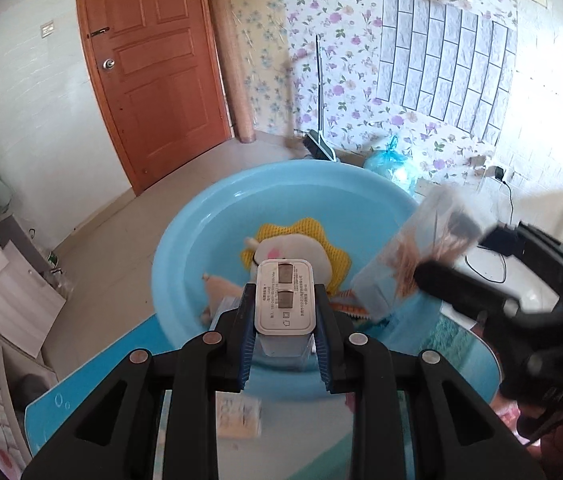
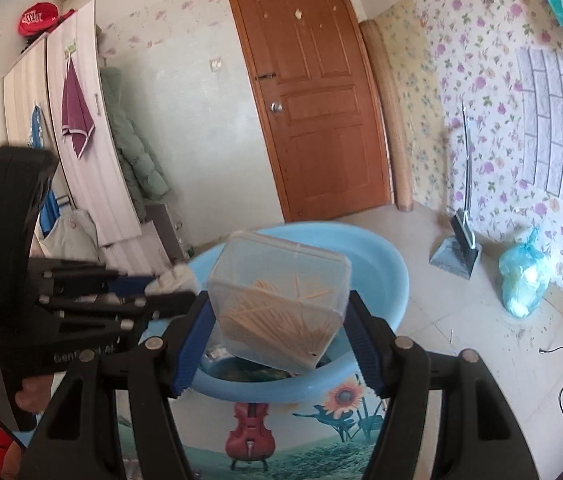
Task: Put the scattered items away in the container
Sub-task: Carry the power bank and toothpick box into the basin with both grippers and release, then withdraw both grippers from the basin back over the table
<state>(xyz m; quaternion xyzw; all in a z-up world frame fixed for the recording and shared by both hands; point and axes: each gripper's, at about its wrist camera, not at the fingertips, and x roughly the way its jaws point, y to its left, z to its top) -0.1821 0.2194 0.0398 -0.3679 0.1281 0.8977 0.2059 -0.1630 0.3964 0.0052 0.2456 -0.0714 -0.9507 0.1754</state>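
My left gripper (image 1: 284, 312) is shut on a white charger plug (image 1: 285, 296), held over the near rim of the light blue basin (image 1: 209, 216). Inside the basin lie a yellow and white plush toy (image 1: 301, 248) and other small items. My right gripper (image 2: 277, 332) is shut on a clear plastic box of toothpicks (image 2: 281, 304), tilted above the basin (image 2: 385, 280). In the left wrist view that toothpick box (image 1: 413, 256) hangs blurred over the basin's right side. In the right wrist view the left gripper (image 2: 169, 288) is on the left with the white plug.
The basin stands on a table with a picture cloth (image 2: 313, 432) showing a violin and a sunflower. A small card (image 1: 239, 416) lies on the table below my left gripper. On the floor beyond are a dustpan (image 2: 455, 256), a blue bag (image 2: 521, 284) and a wooden door (image 2: 313, 96).
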